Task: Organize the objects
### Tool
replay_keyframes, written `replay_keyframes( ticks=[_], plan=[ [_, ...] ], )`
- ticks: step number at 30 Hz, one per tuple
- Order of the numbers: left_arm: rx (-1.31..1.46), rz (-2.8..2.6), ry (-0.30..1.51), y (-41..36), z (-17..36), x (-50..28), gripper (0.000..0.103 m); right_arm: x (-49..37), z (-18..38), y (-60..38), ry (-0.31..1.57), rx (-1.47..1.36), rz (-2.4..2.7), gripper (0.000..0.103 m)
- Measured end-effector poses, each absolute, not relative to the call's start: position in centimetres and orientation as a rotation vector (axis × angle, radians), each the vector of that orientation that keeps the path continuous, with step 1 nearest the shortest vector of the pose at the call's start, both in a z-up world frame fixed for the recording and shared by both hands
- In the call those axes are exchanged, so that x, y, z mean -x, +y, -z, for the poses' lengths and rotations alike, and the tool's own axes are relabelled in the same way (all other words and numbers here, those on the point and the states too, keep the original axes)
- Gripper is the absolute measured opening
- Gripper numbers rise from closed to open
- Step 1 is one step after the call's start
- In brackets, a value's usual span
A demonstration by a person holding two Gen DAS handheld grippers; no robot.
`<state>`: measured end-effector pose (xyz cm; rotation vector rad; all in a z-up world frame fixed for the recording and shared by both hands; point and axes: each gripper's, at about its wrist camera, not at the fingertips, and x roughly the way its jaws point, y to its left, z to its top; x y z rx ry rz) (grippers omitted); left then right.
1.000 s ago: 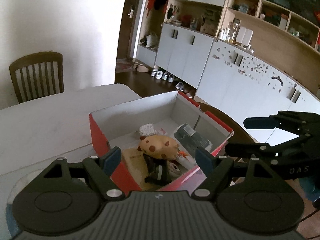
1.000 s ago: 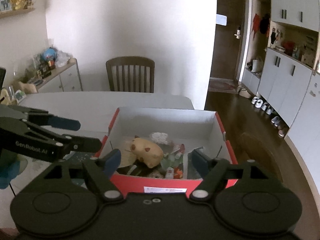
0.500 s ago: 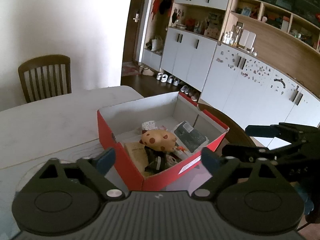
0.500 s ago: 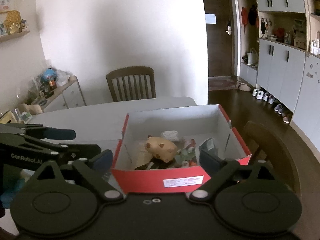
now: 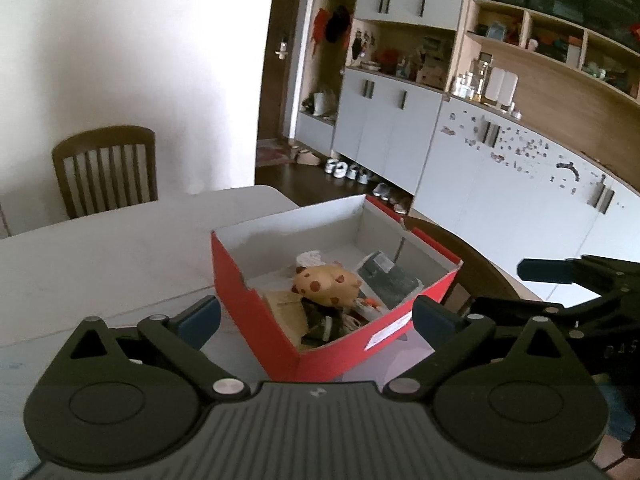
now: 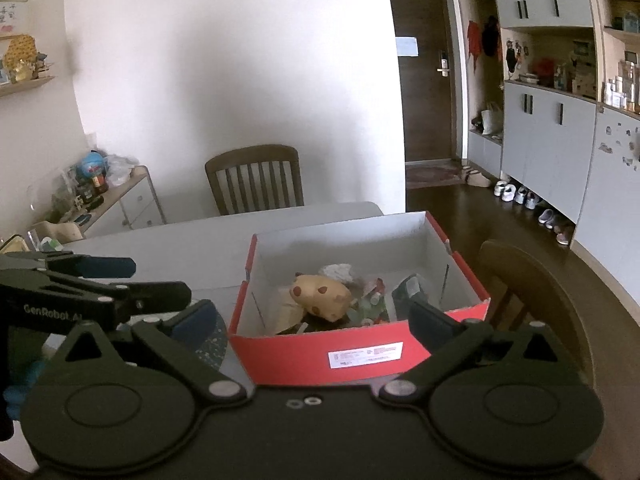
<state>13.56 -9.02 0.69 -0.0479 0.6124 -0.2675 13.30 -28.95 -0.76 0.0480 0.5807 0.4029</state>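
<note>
Your left gripper (image 5: 316, 316) is spreading its jaws with nothing between the pads, and your right gripper (image 6: 312, 316) is doing the same, also empty. Both point down and forward at the red box (image 5: 280, 320), which sits on the white table (image 5: 100, 256) just ahead of the fingertips. From the left gripper you meet a near corner of the box, its long side running away to the right; from the right gripper you face its labelled short wall squarely, so the box's length runs straight away from you there. That probably makes the right hand the simpler one for reaching in, though neither is clearly closer.

Inside the box, the tan spotted plush (image 6: 320, 294) lies near the middle, on top of the heap. A dark flat packet (image 5: 388, 278) leans beyond it to its right, a white crumpled piece (image 6: 338, 272) sits behind, and small mixed items crowd the near end. Those smaller pieces are too jumbled to name.
</note>
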Motion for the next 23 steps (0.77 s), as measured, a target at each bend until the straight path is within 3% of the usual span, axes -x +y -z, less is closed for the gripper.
replay_keyframes(
  ticks=[23],
  plan=[
    [0.03, 0.24, 0.62, -9.7, -0.2, -13.2, 0.102, -12.0, 0.4, -28.6, 0.578, -0.04, -0.417, 0.103]
  ],
)
